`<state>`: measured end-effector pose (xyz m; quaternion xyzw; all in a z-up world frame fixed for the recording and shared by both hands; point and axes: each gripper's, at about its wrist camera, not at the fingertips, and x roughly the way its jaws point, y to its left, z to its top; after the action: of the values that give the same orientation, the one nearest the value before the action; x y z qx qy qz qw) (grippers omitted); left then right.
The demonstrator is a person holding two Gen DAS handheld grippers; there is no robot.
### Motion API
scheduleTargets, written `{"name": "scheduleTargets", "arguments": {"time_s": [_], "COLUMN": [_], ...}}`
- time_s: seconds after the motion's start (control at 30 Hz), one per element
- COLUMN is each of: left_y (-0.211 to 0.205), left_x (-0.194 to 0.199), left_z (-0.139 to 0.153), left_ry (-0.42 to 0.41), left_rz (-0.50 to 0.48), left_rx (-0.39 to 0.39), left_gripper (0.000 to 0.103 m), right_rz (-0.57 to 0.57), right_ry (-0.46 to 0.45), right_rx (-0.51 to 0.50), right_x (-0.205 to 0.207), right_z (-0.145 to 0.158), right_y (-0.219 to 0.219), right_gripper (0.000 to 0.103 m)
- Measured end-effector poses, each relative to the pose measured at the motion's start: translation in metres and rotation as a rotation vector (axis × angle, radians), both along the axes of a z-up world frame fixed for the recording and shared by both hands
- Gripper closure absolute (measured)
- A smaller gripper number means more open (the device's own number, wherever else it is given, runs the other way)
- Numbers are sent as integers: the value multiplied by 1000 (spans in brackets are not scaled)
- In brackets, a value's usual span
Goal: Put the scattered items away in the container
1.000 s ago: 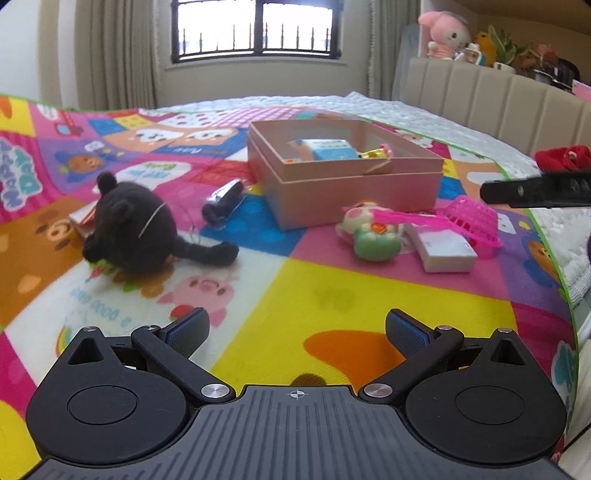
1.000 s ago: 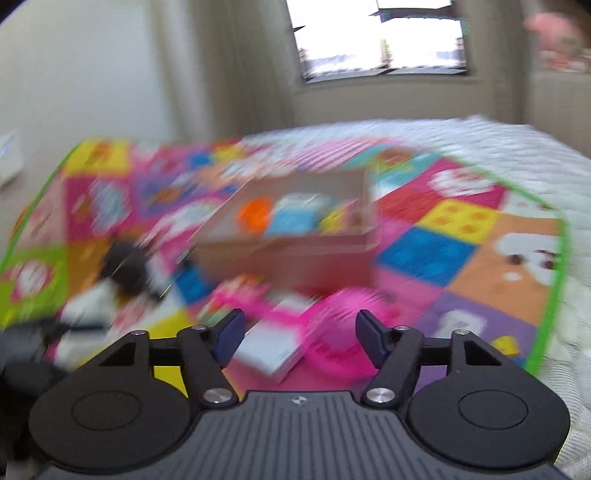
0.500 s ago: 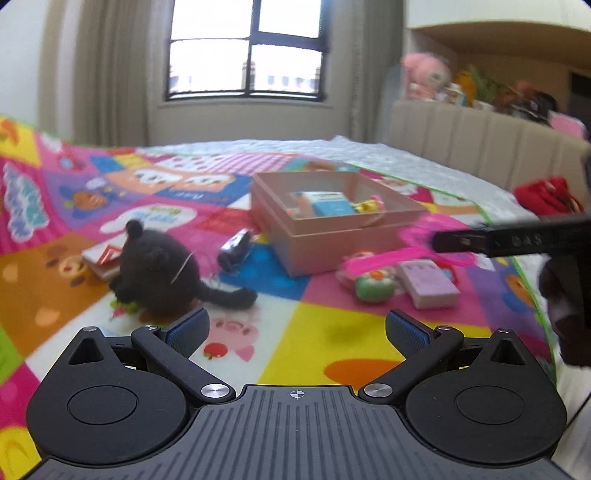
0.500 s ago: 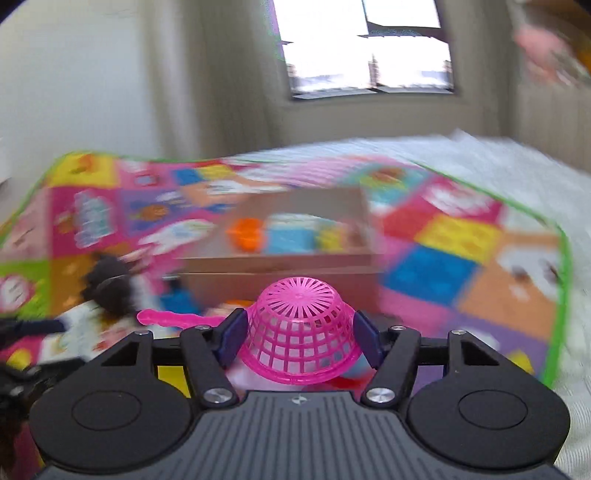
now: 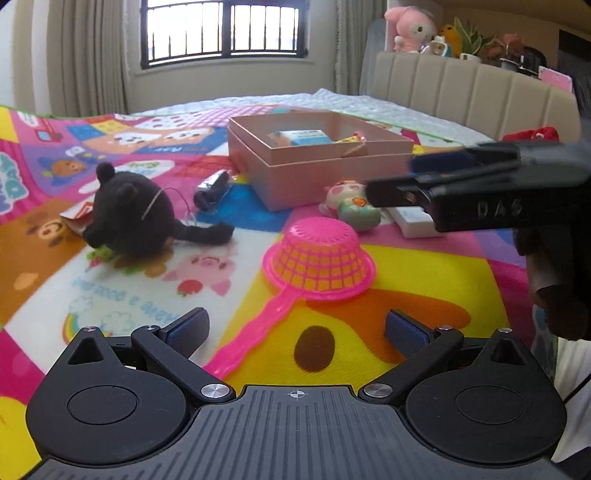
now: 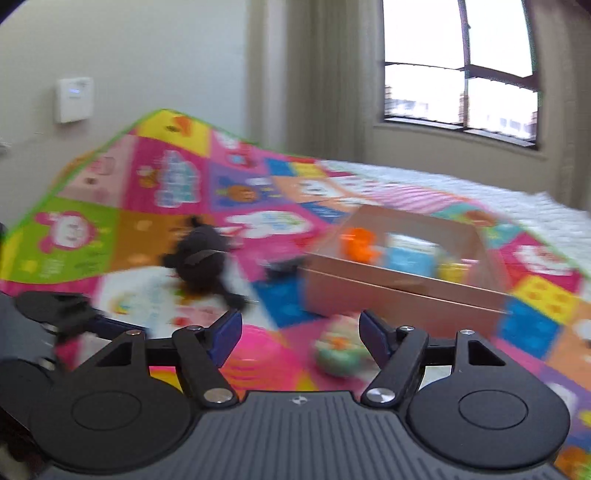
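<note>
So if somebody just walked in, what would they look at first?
Probably the bright pink plastic strainer, lying upside down on the yellow patch of the colourful play mat, near the left gripper. Next, the fluffy black plush toy lying to its left. Behind them stands the open pale pink cardboard box, already holding a few toys.

Daylit barred window, beige curtains, padded headboard, quilted bed.

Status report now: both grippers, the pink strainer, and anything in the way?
Left gripper open, empty. Right gripper opening, nothing between jaws. Pink strainer upside down on mat, outside box. Path to box clear.
</note>
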<state>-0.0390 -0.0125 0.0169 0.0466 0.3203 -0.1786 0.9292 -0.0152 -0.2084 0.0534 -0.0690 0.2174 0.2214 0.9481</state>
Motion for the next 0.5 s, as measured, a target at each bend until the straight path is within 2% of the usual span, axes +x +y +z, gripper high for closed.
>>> {"name": "scheduleTargets", "arguments": {"time_s": [0.1,0.23,0.33,0.43,0.5], "left_y": [-3,-14,-21,-23,-21], "left_x": [1,-1,-4,-6,-6], "left_z": [-1,-1,2,6,7], "left_ry": [30,54,60,37,17], "left_rz": [-17,-85,-147,-142,-103], "left_rx": [-53,-98,-131,-122,-97], "left_gripper": [0,0,0,0,0], "right_rz": [-120,-214,-269,-320,-283], "right_ry": [8,94,87,65,58], "right_rx": [-89,-76,-79,-109,-80], "right_x": [1,10,10,12,13], "right_z": [-13,-28,-31,-30,-26], "right_y": [-9,-33,-43,-43,-41], "right_gripper": [29,29,29,29,29]}}
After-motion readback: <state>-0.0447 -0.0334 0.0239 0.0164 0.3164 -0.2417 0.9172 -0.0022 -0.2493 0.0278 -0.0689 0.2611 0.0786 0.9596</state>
